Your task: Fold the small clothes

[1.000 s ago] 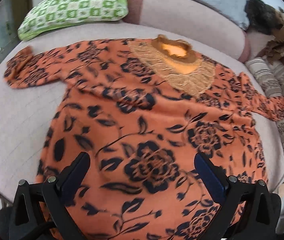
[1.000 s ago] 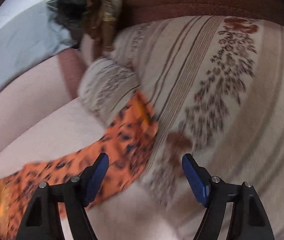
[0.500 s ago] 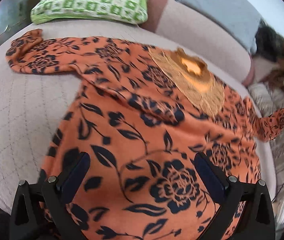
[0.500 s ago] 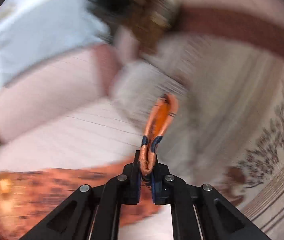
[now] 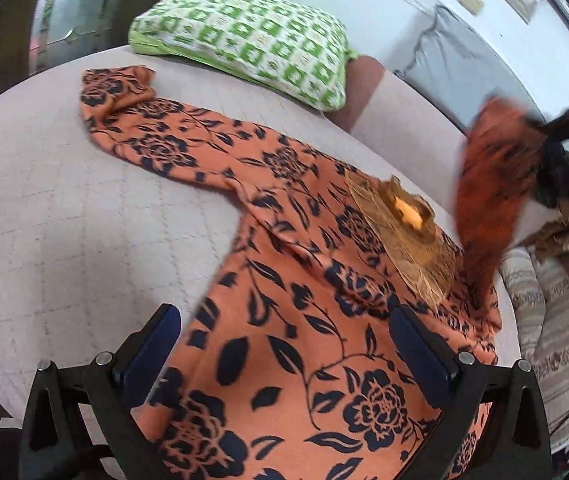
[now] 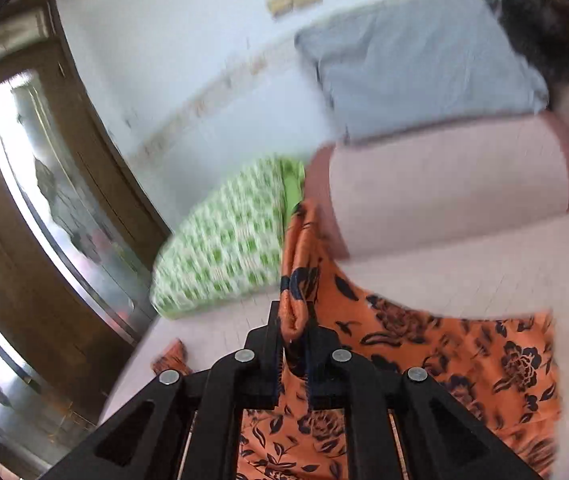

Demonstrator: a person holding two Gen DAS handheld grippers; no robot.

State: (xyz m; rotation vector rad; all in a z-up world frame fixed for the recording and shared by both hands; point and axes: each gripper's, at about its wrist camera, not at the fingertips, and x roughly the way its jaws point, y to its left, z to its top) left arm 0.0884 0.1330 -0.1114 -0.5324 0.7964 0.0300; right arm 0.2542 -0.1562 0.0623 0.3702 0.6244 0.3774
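Note:
An orange top with a black flower print (image 5: 284, 320) lies spread on the pale pink sofa seat (image 5: 64, 220), with a gold embroidered neck (image 5: 404, 220). Its left sleeve (image 5: 144, 140) lies flat, reaching toward the green pillow. My left gripper (image 5: 284, 356) is open and empty, low over the top's body near its left edge. My right gripper (image 6: 293, 344) is shut on the right sleeve (image 6: 300, 264) and holds it lifted above the top; the raised sleeve also shows in the left wrist view (image 5: 492, 184), with the right gripper (image 5: 556, 148) behind it.
A green-and-white checked pillow (image 5: 244, 40) lies at the back of the seat, also in the right wrist view (image 6: 224, 248). A grey cushion (image 6: 416, 64) rests on the sofa back. A striped blanket (image 5: 556, 312) lies at the right. A wooden door with glass (image 6: 44, 200) stands at left.
My right gripper closed on the right sleeve and lifted it up and leftward over the top. My left gripper has swung toward the top's left side, still open.

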